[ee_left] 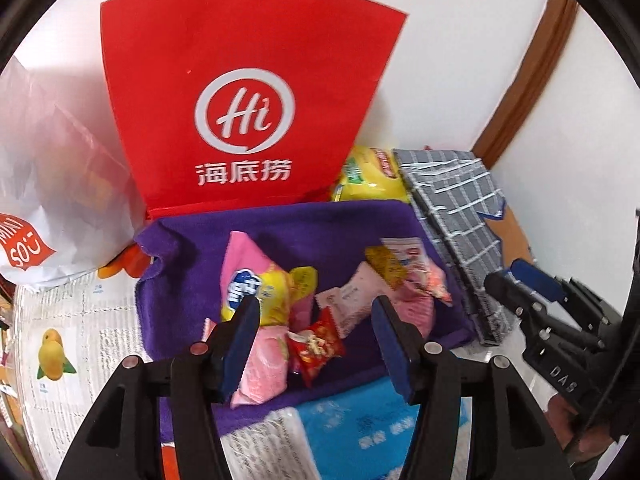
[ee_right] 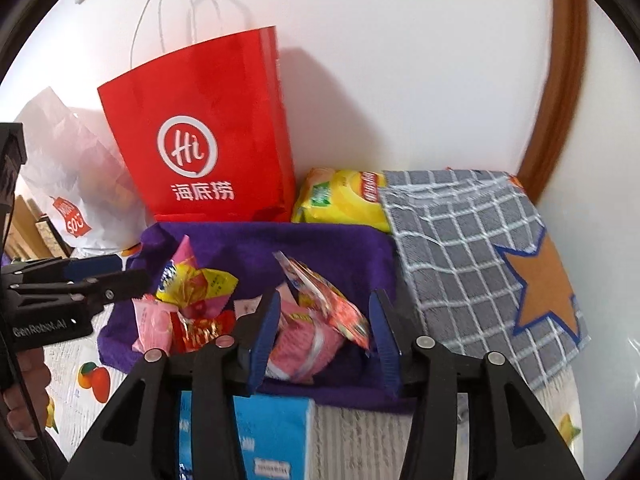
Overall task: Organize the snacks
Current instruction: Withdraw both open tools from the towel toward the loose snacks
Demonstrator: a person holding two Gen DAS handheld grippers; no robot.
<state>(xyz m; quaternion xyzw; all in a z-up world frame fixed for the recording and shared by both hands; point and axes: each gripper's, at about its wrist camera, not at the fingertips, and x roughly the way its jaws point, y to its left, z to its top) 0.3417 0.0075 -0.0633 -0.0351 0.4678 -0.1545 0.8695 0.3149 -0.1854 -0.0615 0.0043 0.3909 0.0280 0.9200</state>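
From the white bag (ee_left: 60,184) and red bag (ee_left: 248,92) rightward, the snacks (ee_left: 320,304) sit heaped in the purple cloth bin (ee_left: 192,240), left claw (ee_left: 316,340) and right claw (ee_right: 324,340) both part-open and empty above them; sorting seems under way, the next grab wanting a single packet.

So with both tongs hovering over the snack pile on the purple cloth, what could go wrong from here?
1. The left tongs and right tongs, both open and empty, work close together over the pile and could collide.
2. The snack packets overlap: closing on the small red packet may drag the pink packet beside it.
3. The tall red paper bag stands right behind the purple cloth; a reach might topple it.
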